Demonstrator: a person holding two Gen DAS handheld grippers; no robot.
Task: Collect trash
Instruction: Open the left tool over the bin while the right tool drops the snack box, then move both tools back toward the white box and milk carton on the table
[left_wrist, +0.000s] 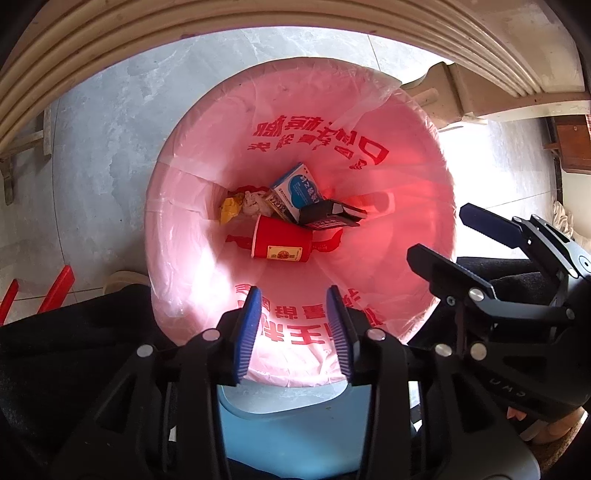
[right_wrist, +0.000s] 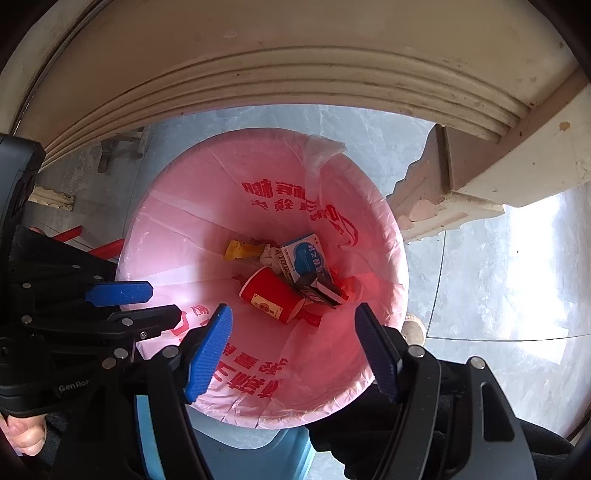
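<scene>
A bin lined with a pink bag (left_wrist: 177, 258) (right_wrist: 384, 229) fills both views from above. At its bottom lie a red paper cup (left_wrist: 282, 243) (right_wrist: 271, 295), a blue-and-white box (left_wrist: 299, 188) (right_wrist: 304, 256), a black box (left_wrist: 328, 214) (right_wrist: 321, 288), a yellow wrapper (left_wrist: 229, 210) (right_wrist: 236, 251) and crumpled paper (left_wrist: 253, 201). My left gripper (left_wrist: 293, 317) (right_wrist: 162, 301) hangs over the bin's near rim, open, nothing between its blue pads. My right gripper (right_wrist: 293, 314) (left_wrist: 439, 234) hovers beside it over the bin, open wider and also holding nothing.
A cream table edge (left_wrist: 258, 22) (right_wrist: 295, 74) arches over the bin, with its carved leg (left_wrist: 443, 96) (right_wrist: 424, 199) to the right. Grey floor tiles (left_wrist: 110, 129) surround the bin. A light blue plastic thing (left_wrist: 295, 424) sits below the near rim; red bars (left_wrist: 55, 288) lie left. A hand (right_wrist: 22, 435) grips the left tool.
</scene>
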